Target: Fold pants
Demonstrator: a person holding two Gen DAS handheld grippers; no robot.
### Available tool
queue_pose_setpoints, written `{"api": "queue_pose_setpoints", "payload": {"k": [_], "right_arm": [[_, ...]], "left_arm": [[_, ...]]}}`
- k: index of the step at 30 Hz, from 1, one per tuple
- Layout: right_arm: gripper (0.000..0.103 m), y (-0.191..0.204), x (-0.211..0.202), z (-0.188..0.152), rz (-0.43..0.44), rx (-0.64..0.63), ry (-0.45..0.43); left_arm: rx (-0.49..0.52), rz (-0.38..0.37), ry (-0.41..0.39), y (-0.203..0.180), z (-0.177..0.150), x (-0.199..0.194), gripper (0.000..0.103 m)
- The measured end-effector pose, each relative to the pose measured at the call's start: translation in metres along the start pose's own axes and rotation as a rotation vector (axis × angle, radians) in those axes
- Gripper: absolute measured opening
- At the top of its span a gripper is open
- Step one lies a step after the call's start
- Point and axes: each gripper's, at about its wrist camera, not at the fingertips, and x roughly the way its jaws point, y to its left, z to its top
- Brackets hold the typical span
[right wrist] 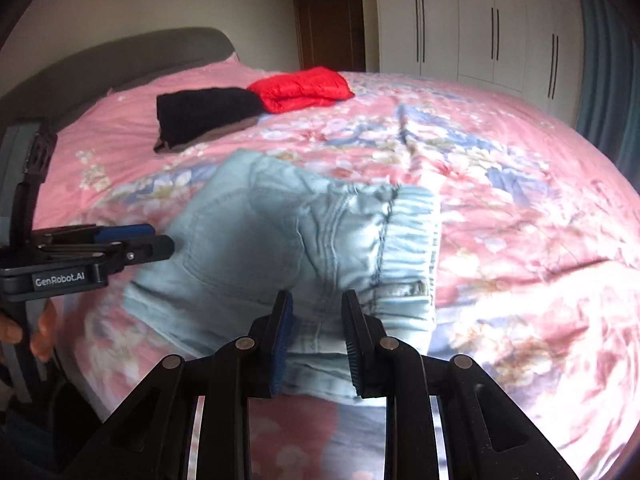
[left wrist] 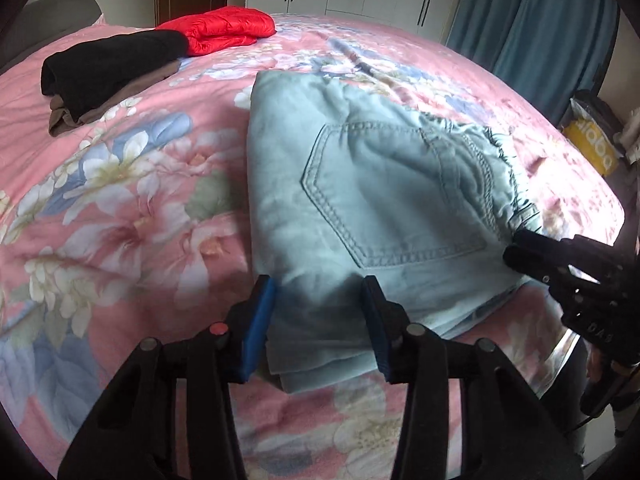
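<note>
Light blue denim pants (left wrist: 380,208) lie folded into a thick rectangle on the pink floral bedspread (left wrist: 120,220), back pocket up. My left gripper (left wrist: 318,312) hovers over the near left corner of the stack. Its jaws stand apart, the cloth edge shows between them, and they do not squeeze it. From the right wrist view the left gripper (right wrist: 160,240) sits at the left edge of the pants (right wrist: 280,232). My right gripper (right wrist: 318,336) is shut on the bunched cloth by the elastic waistband. In the left wrist view the right gripper (left wrist: 516,248) meets the right edge.
A black garment on a brown one (left wrist: 108,68) and a folded red puffer jacket (left wrist: 220,30) lie at the far side of the bed. White wardrobes (right wrist: 480,20) and a blue curtain (left wrist: 540,20) stand behind. A yellow bag (left wrist: 592,144) sits off the bed's right edge.
</note>
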Motion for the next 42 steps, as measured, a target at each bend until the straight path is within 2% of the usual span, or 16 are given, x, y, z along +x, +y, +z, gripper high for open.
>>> {"api": "queue_pose_setpoints", "payload": {"k": [9,14,17,19,20,21,23,29,32,36,42], "right_arm": [[0.025,-0.009,-0.022,-0.009,0.061,0.063,-0.002],[0.025,-0.012,-0.013,-0.021,0.081,0.061,0.020],[0.025,-0.019,-0.022,-0.019,0.128,0.106,0.032],[0.026,-0.029,-0.033,-0.021,0.164,0.147,0.026],[0.033,-0.036,-0.038,-0.023,0.163,0.175,0.015],[0.047,-0.045,-0.044,-0.025,0.160,0.212,0.003],[0.063,-0.065,-0.051,-0.030,0.188,0.304,-0.015],[0.066,-0.124,-0.039,-0.043,0.370,0.641,-0.004],[0.067,-0.139,-0.024,-0.046,0.428,0.756,0.030],[0.067,-0.140,-0.010,-0.041,0.447,0.787,0.059],[0.067,-0.135,0.006,-0.025,0.413,0.724,0.113]], "left_arm": [[-0.096,-0.051,0.029,0.011,-0.017,-0.010,0.049],[-0.141,-0.053,0.024,0.011,-0.020,-0.015,0.050],[-0.171,-0.069,0.021,0.014,-0.023,-0.022,0.057],[-0.197,-0.072,0.020,0.021,-0.024,-0.027,0.072],[-0.206,-0.068,0.020,0.025,-0.024,-0.028,0.073],[-0.221,-0.077,0.023,0.030,-0.023,-0.028,0.073],[-0.279,-0.111,0.028,0.039,-0.021,-0.028,0.071],[-0.458,-0.294,0.030,0.060,-0.012,-0.021,0.071],[-0.484,-0.320,0.047,0.059,-0.004,-0.012,0.071],[-0.511,-0.356,0.056,0.063,0.005,-0.003,0.071],[-0.496,-0.373,0.063,0.065,0.017,0.009,0.071]]}}
